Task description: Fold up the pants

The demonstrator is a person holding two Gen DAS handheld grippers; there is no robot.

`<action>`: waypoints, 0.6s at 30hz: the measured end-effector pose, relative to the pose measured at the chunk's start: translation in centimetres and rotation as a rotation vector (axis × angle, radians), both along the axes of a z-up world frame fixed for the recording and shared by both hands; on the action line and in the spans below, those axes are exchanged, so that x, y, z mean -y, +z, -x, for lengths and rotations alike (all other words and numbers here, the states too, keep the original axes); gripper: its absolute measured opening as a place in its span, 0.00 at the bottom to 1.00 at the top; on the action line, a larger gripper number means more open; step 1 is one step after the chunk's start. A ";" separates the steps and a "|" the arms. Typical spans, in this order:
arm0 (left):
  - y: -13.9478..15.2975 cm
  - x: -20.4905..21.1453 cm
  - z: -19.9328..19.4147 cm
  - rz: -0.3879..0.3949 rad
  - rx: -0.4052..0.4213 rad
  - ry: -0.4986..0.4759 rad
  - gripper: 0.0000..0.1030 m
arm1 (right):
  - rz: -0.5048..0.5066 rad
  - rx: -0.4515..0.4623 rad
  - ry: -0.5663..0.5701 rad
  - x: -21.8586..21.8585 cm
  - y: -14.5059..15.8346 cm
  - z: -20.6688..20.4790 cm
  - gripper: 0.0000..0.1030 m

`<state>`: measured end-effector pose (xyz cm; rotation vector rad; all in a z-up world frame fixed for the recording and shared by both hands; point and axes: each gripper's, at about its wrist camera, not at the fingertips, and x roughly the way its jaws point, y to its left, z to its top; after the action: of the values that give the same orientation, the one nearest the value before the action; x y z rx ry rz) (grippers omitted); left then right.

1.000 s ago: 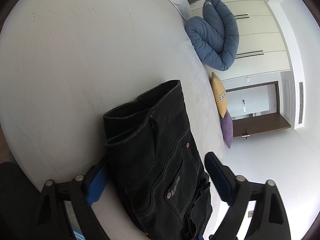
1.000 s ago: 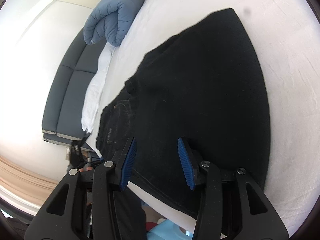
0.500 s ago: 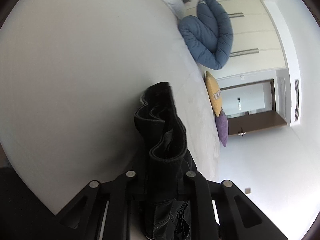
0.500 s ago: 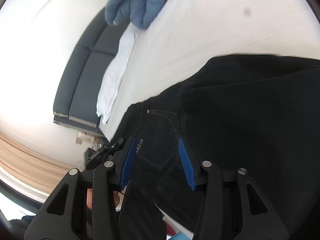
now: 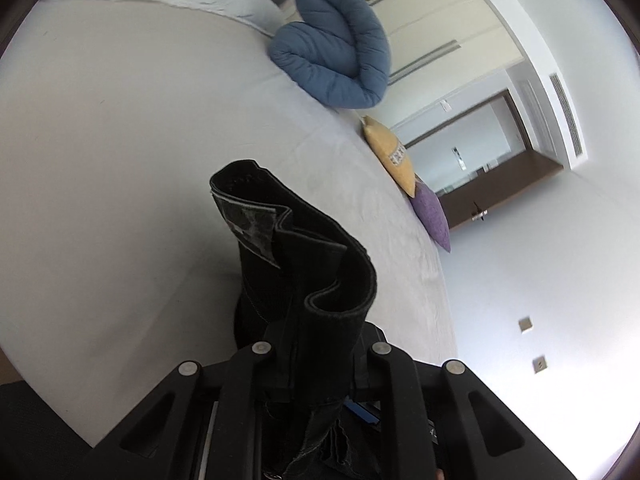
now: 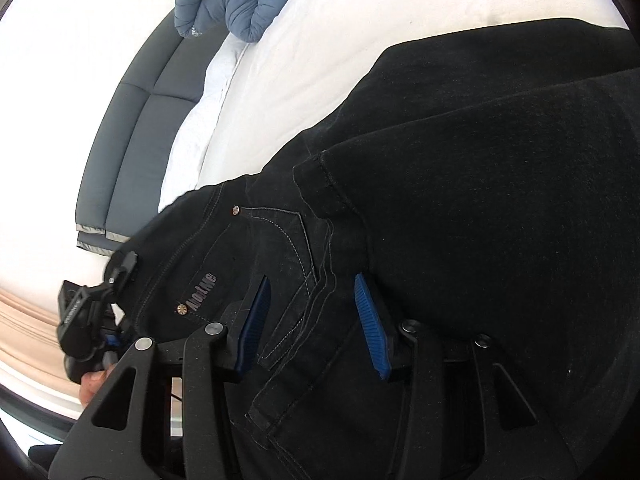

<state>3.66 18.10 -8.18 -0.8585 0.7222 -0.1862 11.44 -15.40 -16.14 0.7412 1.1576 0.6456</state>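
Left wrist: pants (image 5: 296,264) waistband stands upright, pinched between fingers (image 5: 256,364).

Blue quilted duvet (image 5: 340,48) lay bundled on the white bed (image 5: 120,120); yellow cushion (image 5: 390,156) and purple cushion (image 5: 432,212) stood beside it; dark headboard (image 6: 132,120).

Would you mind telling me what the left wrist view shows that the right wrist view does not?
Only the left wrist view shows the yellow cushion, the purple cushion, the doorway and the bunched waistband clamped in the left gripper. Only the right wrist view shows the back pocket, the dark headboard and the right gripper, whose blue fingers stand apart over the cloth. Both show the black pants, the white bed and the blue duvet.
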 end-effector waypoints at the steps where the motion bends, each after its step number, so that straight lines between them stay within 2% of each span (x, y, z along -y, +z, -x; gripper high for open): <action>1: 0.6 0.8 -0.3 -0.024 0.008 -0.016 0.16 | -0.002 0.005 -0.001 -0.1 0.0 0.2 0.40; 4: 2.3 3.3 -0.4 -0.082 0.035 -0.076 0.16 | -0.001 0.014 0.000 0.1 0.2 0.5 0.40; 6: 3.9 6.1 -0.5 -0.158 0.064 -0.139 0.16 | -0.029 -0.012 -0.015 0.7 0.7 0.6 0.44; 7: 4.3 6.9 -0.4 -0.183 0.073 -0.161 0.16 | -0.047 -0.038 -0.045 1.4 0.9 0.8 0.48; 9: 5.2 9.8 -0.2 -0.256 0.097 -0.230 0.16 | -0.124 -0.072 -0.123 4.0 1.8 1.5 0.65; 10: 5.4 11.5 -0.2 -0.285 0.105 -0.266 0.16 | -0.146 -0.065 -0.148 5.1 2.4 1.9 0.66; 13: 5.0 17.6 0.2 -0.380 0.121 -0.402 0.16 | -0.211 -0.049 -0.198 9.4 4.0 3.1 0.66; 15: 4.0 22.0 1.3 -0.484 0.138 -0.502 0.16 | -0.258 -0.049 -0.224 11.8 4.6 3.9 0.66; 18: 1.3 28.4 3.3 -0.608 0.127 -0.662 0.16 | -0.228 -0.031 -0.259 15.1 5.1 5.4 0.70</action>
<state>0.32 -10.29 -6.90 -0.0065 0.8605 -0.5717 6.05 -30.45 -11.03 1.0791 1.0033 0.5538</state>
